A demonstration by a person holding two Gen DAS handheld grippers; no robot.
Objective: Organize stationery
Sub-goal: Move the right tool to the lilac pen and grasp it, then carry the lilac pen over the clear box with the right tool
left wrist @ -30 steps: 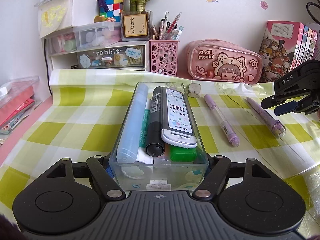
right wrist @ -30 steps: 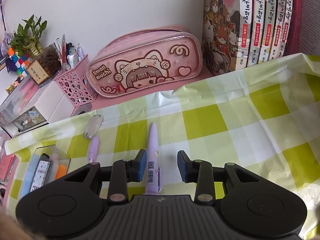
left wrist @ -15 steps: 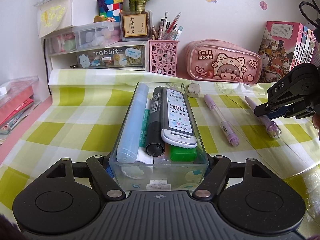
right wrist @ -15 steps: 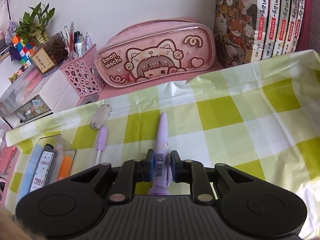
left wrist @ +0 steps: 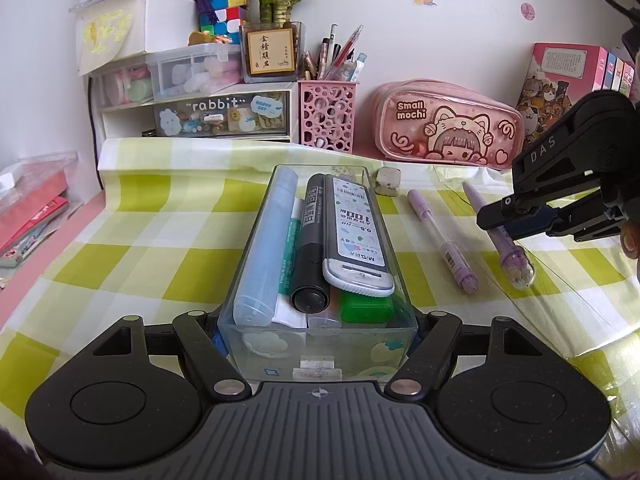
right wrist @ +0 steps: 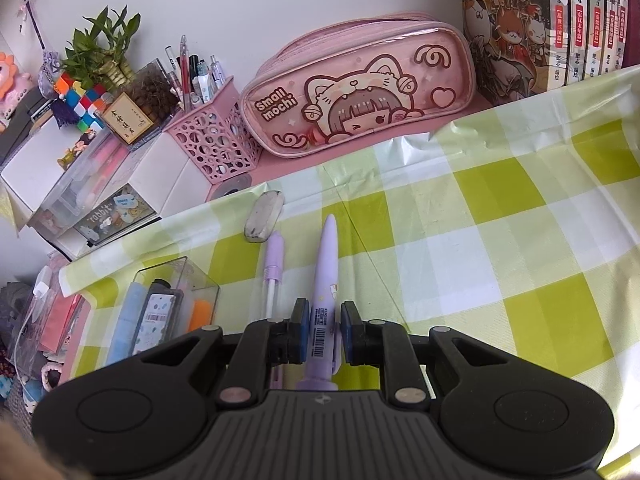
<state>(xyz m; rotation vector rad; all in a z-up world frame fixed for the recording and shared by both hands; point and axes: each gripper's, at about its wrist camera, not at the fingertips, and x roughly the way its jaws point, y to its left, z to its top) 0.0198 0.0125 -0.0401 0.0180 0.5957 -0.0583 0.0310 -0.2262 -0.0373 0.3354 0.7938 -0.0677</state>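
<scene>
- Since the earlier frame, the jaws of the right gripper (right wrist: 325, 330) have been closed from wide apart onto the lilac pen (right wrist: 325, 288), which now lies between the blue pads; the left gripper (left wrist: 318, 326) and the clear box (left wrist: 316, 336) have not shifted.
- The left gripper is seen clamped across the near end of the clear box, holding it steady on the counter (left wrist: 120, 216). This hold is best kept unchanged, so that the box presents a fixed target.
- The clear box is already crowded with a blue tube (left wrist: 266, 248), a black marker (left wrist: 310, 240) and a white lead case (left wrist: 354, 236). Little free room is judged to remain on top.
- The lilac pen is gripped near its barcode label, toward the rear half, with its tip pointing away along the counter. It appears to rest on the cloth and is not yet lifted.
- The lift should be made straight up, since a second lilac pen (right wrist: 273, 268) lies just beside the left pad and could be dragged.
- The held pen should be turned parallel to the length of the box before it is lowered, then released only once it is supported by the contents.
- A grey eraser (right wrist: 264, 216) lies farther off, near the pink pencil case (right wrist: 356, 92), and is left for later.
</scene>
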